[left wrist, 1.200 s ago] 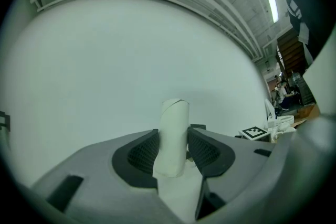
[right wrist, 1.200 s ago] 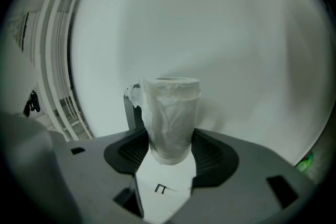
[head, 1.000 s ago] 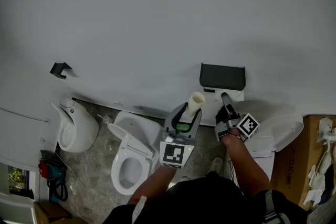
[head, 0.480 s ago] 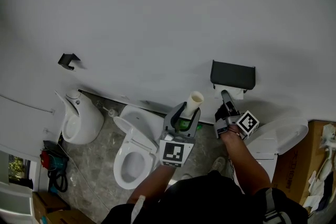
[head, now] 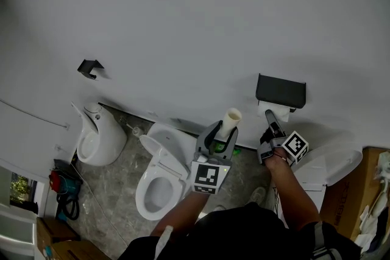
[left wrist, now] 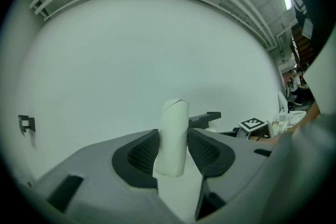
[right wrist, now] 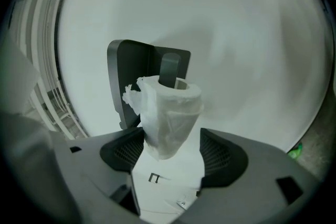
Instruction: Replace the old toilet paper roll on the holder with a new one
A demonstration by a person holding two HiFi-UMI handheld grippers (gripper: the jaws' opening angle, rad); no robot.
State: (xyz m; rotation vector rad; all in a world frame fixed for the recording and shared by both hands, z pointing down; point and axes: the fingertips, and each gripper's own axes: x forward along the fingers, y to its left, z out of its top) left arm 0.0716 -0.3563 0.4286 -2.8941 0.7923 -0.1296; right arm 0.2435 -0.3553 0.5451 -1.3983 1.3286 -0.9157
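Note:
My left gripper [head: 220,138] is shut on the old bare cardboard tube [head: 231,121], which stands upright between its pads [left wrist: 173,136]. It hovers above the toilet, left of the dark holder [head: 280,91] on the wall. My right gripper [head: 272,123] reaches up to the holder's underside. In the right gripper view the new white roll [right wrist: 170,113] sits on the holder's spindle [right wrist: 169,66], in front of the holder's plate [right wrist: 130,73]. The roll lies between my right jaws, which are opening. A gap shows between the roll and the right-hand pad [right wrist: 220,150].
A white toilet [head: 159,176] with its lid up stands below my left gripper. A white urinal [head: 100,140] and a black wall hook [head: 89,67] are further left. A second white toilet [head: 332,164] and a cardboard box [head: 361,192] are at the right.
The left gripper with the tube has drawn away from the holder, toward the left. The right gripper stays at the holder. The head view has shifted, so everything sits further right and lower.

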